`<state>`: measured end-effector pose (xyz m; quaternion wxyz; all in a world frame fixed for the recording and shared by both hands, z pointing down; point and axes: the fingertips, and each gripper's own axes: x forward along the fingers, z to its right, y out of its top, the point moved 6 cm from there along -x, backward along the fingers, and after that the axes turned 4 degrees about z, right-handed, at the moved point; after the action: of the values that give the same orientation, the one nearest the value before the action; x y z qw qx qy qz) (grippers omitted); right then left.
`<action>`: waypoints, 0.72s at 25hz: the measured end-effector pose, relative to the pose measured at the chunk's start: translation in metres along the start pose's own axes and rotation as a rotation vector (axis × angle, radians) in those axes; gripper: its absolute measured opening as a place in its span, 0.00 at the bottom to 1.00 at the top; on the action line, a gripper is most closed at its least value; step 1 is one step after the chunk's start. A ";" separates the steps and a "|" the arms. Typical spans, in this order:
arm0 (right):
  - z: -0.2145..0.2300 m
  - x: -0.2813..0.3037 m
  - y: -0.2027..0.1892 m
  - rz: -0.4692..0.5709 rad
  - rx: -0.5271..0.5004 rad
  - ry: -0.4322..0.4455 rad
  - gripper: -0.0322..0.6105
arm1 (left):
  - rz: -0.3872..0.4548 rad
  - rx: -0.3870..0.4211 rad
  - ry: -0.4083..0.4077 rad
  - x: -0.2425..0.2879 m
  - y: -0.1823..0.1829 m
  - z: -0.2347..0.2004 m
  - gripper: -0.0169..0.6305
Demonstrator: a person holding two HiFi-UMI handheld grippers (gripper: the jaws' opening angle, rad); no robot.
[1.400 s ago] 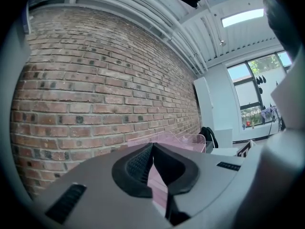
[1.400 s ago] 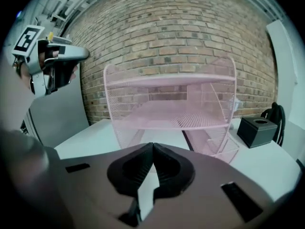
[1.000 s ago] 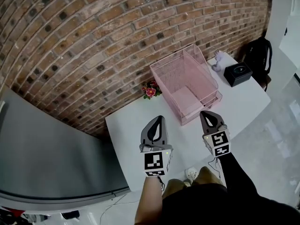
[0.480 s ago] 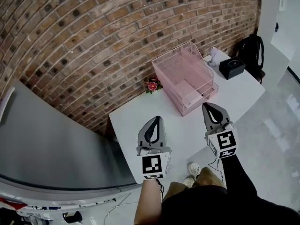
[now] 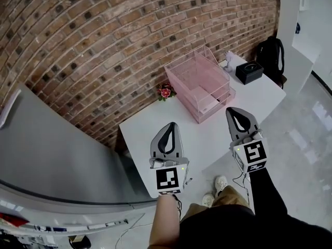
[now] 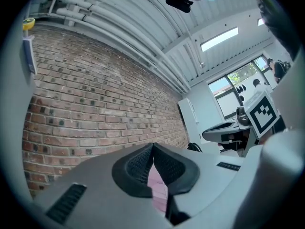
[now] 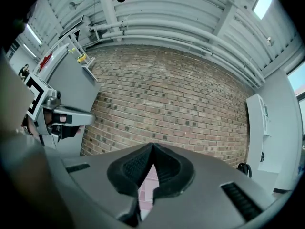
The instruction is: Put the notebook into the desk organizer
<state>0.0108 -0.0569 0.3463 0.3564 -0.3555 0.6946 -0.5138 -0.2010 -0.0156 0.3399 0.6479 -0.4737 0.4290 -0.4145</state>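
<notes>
The pink wire desk organizer [image 5: 199, 82] stands on the white table [image 5: 155, 131] against the brick wall. A pale flat thing [image 5: 207, 104] lies in its lower tier; I cannot tell whether it is the notebook. My left gripper [image 5: 171, 125] hovers over the table's near edge, shut and empty. My right gripper [image 5: 232, 110] hangs near the organizer's front right corner, also shut with nothing in it. In the left gripper view the pads [image 6: 143, 163] meet, with pink organizer [image 6: 158, 187] showing below them. The right gripper view shows the same: pads [image 7: 136, 168] closed together, pink [image 7: 148, 175] beneath.
A small red flower [image 5: 165, 92] sits left of the organizer. A black box [image 5: 248, 71] and a small pale figure [image 5: 229, 57] stand at the table's far right, with a black backpack [image 5: 271, 53] beyond. A grey panel [image 5: 52, 154] flanks the table's left.
The table and organizer have slid up and away in the head view as the viewpoint drew back. Both grippers stay shut and keep their places relative to each other.
</notes>
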 end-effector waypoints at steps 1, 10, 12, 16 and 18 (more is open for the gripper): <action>-0.001 -0.003 0.001 -0.003 -0.015 -0.005 0.08 | 0.001 -0.003 -0.004 -0.002 0.001 0.001 0.05; 0.001 -0.028 0.007 -0.017 -0.053 -0.056 0.08 | 0.023 -0.019 -0.033 -0.011 0.007 0.016 0.05; 0.002 -0.031 0.008 -0.016 -0.048 -0.064 0.08 | 0.026 -0.030 -0.031 -0.012 0.008 0.016 0.05; 0.003 -0.037 0.006 -0.022 -0.040 -0.075 0.08 | 0.027 -0.040 -0.034 -0.014 0.009 0.021 0.05; 0.003 -0.039 0.005 -0.014 -0.037 -0.073 0.08 | 0.021 -0.038 -0.037 -0.014 0.007 0.023 0.05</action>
<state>0.0317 -0.0233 0.3459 0.3713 -0.3856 0.6880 -0.4899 -0.1821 0.0052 0.3400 0.6509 -0.4890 0.4299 -0.3905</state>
